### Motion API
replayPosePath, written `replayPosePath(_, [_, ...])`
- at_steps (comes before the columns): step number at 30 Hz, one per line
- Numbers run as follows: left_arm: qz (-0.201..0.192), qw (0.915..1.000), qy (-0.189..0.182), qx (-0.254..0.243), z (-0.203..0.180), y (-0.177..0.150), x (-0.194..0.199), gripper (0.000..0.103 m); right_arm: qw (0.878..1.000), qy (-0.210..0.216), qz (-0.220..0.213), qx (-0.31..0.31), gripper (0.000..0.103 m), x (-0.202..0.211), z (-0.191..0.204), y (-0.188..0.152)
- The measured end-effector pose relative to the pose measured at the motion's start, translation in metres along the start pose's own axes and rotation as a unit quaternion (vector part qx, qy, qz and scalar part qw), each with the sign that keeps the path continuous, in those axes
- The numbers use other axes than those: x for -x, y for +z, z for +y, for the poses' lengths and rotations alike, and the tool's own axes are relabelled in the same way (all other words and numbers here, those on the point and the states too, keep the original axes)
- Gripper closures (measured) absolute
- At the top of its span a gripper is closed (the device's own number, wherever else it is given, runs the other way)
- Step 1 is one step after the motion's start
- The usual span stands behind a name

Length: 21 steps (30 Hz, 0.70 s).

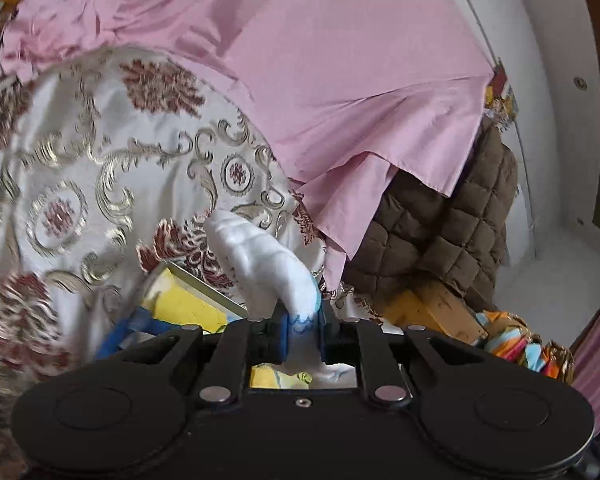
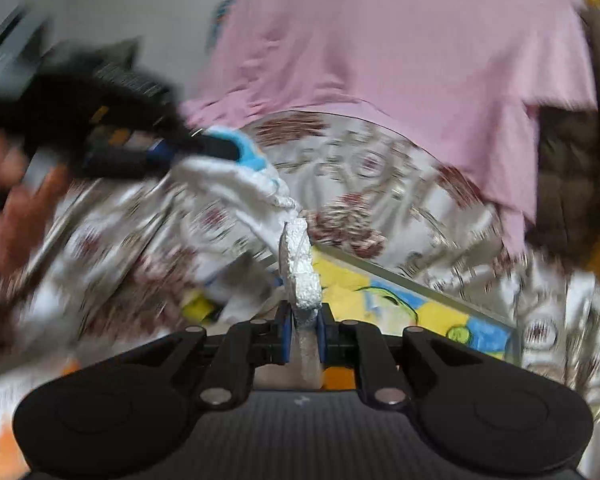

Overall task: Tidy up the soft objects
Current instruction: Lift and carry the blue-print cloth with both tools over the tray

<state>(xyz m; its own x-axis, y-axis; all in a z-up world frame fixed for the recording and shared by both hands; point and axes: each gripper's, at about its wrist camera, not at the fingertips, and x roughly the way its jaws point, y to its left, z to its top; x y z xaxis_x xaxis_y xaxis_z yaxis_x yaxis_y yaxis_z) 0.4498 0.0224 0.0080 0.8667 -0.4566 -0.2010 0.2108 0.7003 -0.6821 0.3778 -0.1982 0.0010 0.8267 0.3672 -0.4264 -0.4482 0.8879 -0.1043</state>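
A white fluffy cloth (image 1: 256,248) with a light blue edge is stretched between both grippers above the bed. My left gripper (image 1: 303,314) is shut on one end of it, the fabric pinched between the blue pads. My right gripper (image 2: 305,320) is shut on the other end, and the white cloth (image 2: 228,184) runs up and to the left from there. In the blurred right wrist view the left gripper (image 2: 220,148) grips the blue-edged corner, with a person's hand (image 2: 4,160) behind it.
A white bedspread (image 1: 100,152) with gold and maroon patterns covers the bed. A pink sheet (image 1: 340,60) drapes over its far side and over a brown quilted blanket (image 1: 452,232). A yellow and blue flat item (image 2: 400,300) lies below the cloth. Colourful fabric (image 1: 516,344) sits at the right.
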Motion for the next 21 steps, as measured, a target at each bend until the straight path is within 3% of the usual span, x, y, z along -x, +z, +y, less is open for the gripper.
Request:
replayPosePath(4, [0.014,0.9988,0.007,0.045,0.015,-0.012,-0.030,0.088,0.994,0.000,0.003,-0.106,0.089,-0.026,-0.041,0.012])
replayPosePath(8, [0.058,0.9965,0.038,0.047,0.029,-0.028,-0.051,0.088,0.983,-0.011,0.013,-0.183,0.089,-0.049,-0.068,0.009])
replayPosePath(14, [0.106,0.9911,0.081,-0.004,0.034,-0.046,-0.063,0.087,0.972,-0.035,0.034,-0.231,0.088,-0.063,-0.084,-0.008])
replayPosePath(21, [0.116,0.9811,0.127,-0.088,0.024,-0.067,-0.057,0.085,0.966,-0.073,0.048,-0.242,0.081,-0.068,-0.087,-0.017])
